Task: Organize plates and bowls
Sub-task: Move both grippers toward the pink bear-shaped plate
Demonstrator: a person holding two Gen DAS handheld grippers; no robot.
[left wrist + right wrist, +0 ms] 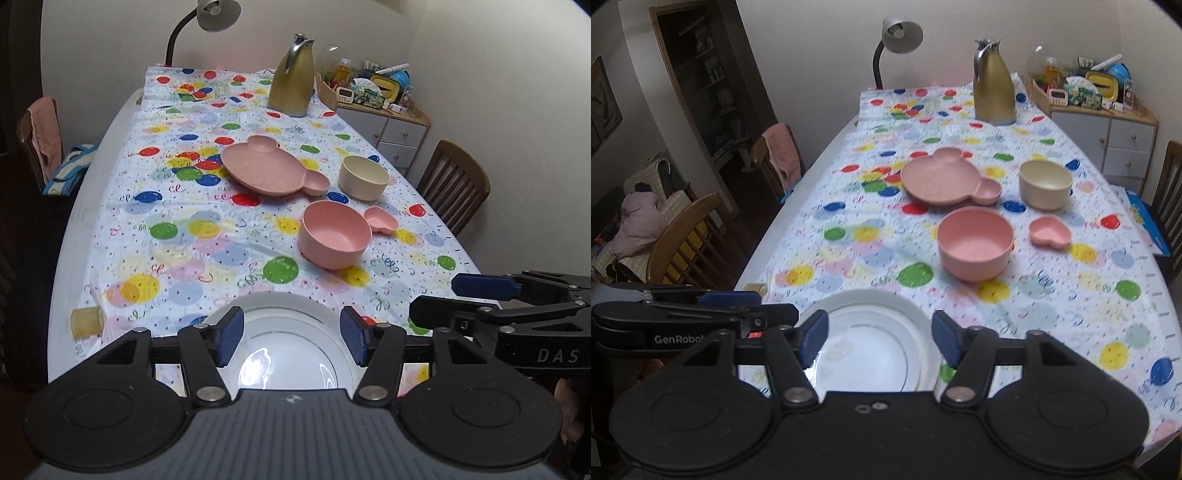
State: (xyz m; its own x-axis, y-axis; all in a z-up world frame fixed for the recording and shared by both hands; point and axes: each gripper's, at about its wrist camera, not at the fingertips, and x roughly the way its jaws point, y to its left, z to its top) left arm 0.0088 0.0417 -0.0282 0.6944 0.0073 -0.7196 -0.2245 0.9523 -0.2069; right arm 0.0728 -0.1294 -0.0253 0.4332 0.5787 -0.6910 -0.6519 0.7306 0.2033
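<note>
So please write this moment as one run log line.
left tool: open | right tool: open | white plate: on table, below both | pink bowl: untouched

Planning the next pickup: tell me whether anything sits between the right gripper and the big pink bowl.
Nothing visible blocks it. The right gripper is open above the white plate; beyond the plate only bare tablecloth lies before the pink bowl.

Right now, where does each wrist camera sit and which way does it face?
Left wrist: on the left claw, angled down the balloon-print tablecloth; own open fingers, right claw at right.
Right wrist: on the right claw, same heading; own open fingers, left claw at left.
Shared: white round plate below the fingers, pink bear-shaped plate, pink bowl, cream bowl, gold jug.
</note>
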